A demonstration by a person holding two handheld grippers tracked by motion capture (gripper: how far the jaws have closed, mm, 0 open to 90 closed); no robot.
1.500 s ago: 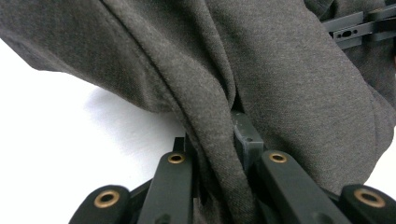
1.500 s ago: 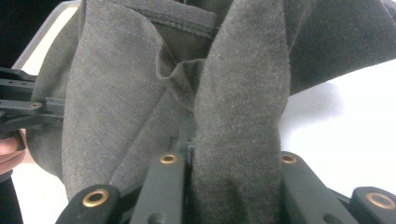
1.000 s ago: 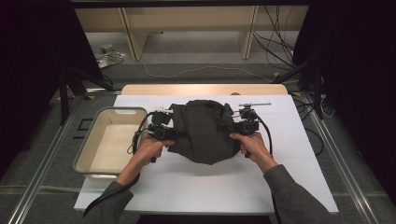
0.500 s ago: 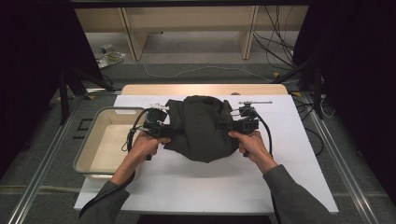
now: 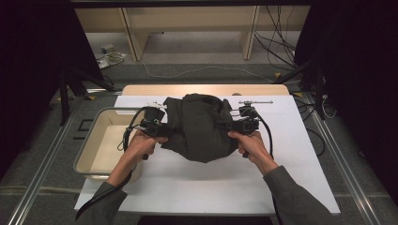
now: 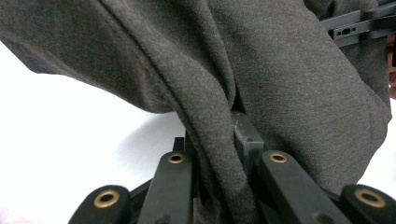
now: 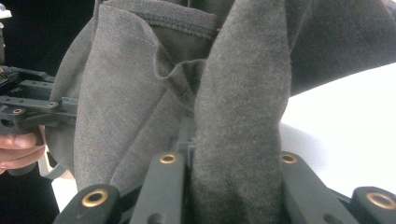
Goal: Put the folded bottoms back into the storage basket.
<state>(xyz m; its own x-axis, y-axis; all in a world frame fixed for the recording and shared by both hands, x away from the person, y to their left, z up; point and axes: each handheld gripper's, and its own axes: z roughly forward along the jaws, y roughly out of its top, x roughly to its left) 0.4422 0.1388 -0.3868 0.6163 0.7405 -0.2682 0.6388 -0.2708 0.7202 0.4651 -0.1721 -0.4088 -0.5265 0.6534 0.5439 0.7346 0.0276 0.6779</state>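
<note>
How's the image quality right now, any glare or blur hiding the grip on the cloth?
High view: dim room edges, bright white table, dark cloth lacks detail. Left gripper view: sharp weave, table blown out white. Right gripper view: cloth fold sharp between the jaws, background dark, far hand soft.

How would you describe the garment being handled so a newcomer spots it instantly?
On the white table, right of the beige rectangular plastic bin, a dark grey-brown knitted cloth garment hangs bunched between the left gripper and right gripper. Both clamp its side edges. It is the one soft, dark, crumpled thing on the table.
</note>
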